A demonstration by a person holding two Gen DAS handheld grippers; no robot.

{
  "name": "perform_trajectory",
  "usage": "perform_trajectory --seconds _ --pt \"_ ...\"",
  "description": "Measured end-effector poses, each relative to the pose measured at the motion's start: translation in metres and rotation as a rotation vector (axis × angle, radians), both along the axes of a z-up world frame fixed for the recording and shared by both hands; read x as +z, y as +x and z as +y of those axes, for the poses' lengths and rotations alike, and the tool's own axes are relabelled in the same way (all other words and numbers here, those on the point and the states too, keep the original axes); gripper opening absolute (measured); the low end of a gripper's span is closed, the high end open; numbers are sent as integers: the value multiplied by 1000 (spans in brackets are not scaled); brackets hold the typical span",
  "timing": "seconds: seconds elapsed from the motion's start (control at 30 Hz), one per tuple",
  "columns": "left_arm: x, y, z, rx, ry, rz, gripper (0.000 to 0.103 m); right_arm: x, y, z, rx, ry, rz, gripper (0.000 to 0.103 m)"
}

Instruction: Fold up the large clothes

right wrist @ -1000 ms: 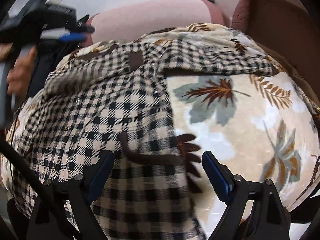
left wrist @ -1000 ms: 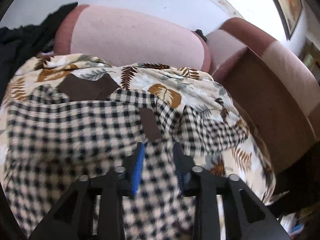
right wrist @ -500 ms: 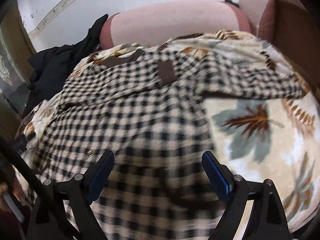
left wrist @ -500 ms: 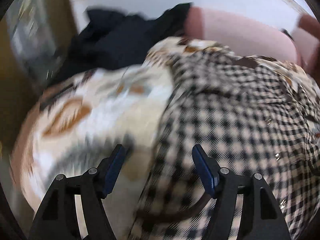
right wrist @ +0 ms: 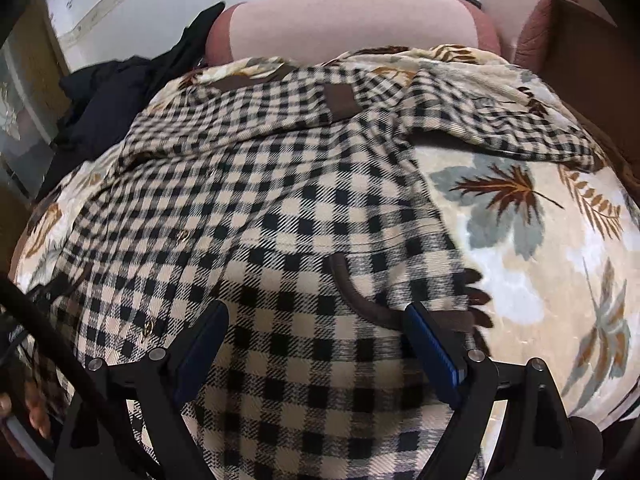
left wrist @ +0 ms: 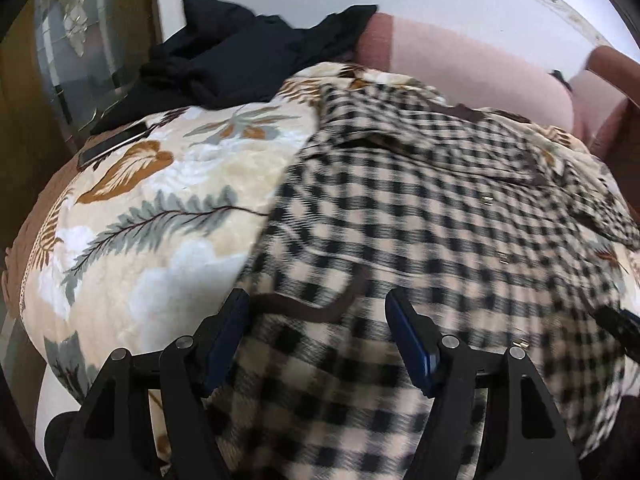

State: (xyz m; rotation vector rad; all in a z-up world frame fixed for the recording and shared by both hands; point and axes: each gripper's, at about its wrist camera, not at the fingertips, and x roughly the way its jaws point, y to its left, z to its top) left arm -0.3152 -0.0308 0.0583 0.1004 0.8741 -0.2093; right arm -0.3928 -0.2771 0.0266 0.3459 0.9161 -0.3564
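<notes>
A black-and-cream checked shirt [left wrist: 420, 216] with brown trim lies spread on a leaf-print blanket [left wrist: 160, 208]; it also shows in the right wrist view [right wrist: 280, 200]. My left gripper [left wrist: 320, 332] is open and empty, hovering over the shirt's near left hem by a brown-edged pocket [left wrist: 320, 300]. My right gripper [right wrist: 316, 340] is open and empty over the shirt's near right hem, with a brown-edged pocket [right wrist: 360, 292] just ahead of it. The right sleeve [right wrist: 500, 128] lies out across the blanket [right wrist: 540, 260].
A heap of black clothes [left wrist: 248, 56] lies at the back left. A pink sofa back [left wrist: 460, 68] runs behind, with a brown armrest [right wrist: 560, 20] at the right. A dark flat phone-like object [left wrist: 112, 144] lies on the blanket's left edge.
My left gripper opened and swung from the shirt's collar area down to the near left hem. The right gripper shifted left over the shirt, staying open.
</notes>
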Motion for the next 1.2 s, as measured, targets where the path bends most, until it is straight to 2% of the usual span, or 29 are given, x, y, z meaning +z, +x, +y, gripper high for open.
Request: perform_trajectory --seconds 0.17,0.23,0.27,0.3,0.33,0.43,0.57,0.7,0.83,1.0,1.13,1.2 --pt "4 -20 -25 -60 -10 -4 74 3 -18 -29 -90 -32 -12 92" --pt "-1 -28 -41 -93 19 -8 74 2 -22 -44 -132 -53 8 92" --pt "-6 -30 -46 -106 39 -6 74 3 -23 -51 -147 -68 15 90" --pt "-11 -32 -51 -118 60 0 74 5 -23 -55 -149 -66 10 84" --pt "-17 -32 -57 -127 70 18 74 6 -22 -58 -142 -55 1 80" --pt "-32 -31 -62 -135 65 99 74 2 -15 -53 -86 5 -10 80" --pt "-33 -38 -64 -157 93 98 74 -18 -15 -28 21 -9 37 80" --pt "-31 -47 -62 -178 106 118 74 -27 -34 -41 11 13 42 79" --pt "-25 -51 -58 -177 87 131 74 -24 -55 -114 -141 77 9 79" --pt "-8 -55 -58 -175 55 125 74 -7 -68 -236 -388 42 -67 80" --pt "2 -55 -64 -178 56 112 74 -16 -84 -345 -611 203 -164 80" --pt "2 -54 -67 -174 70 113 74 -29 -86 -385 -675 308 -205 80"
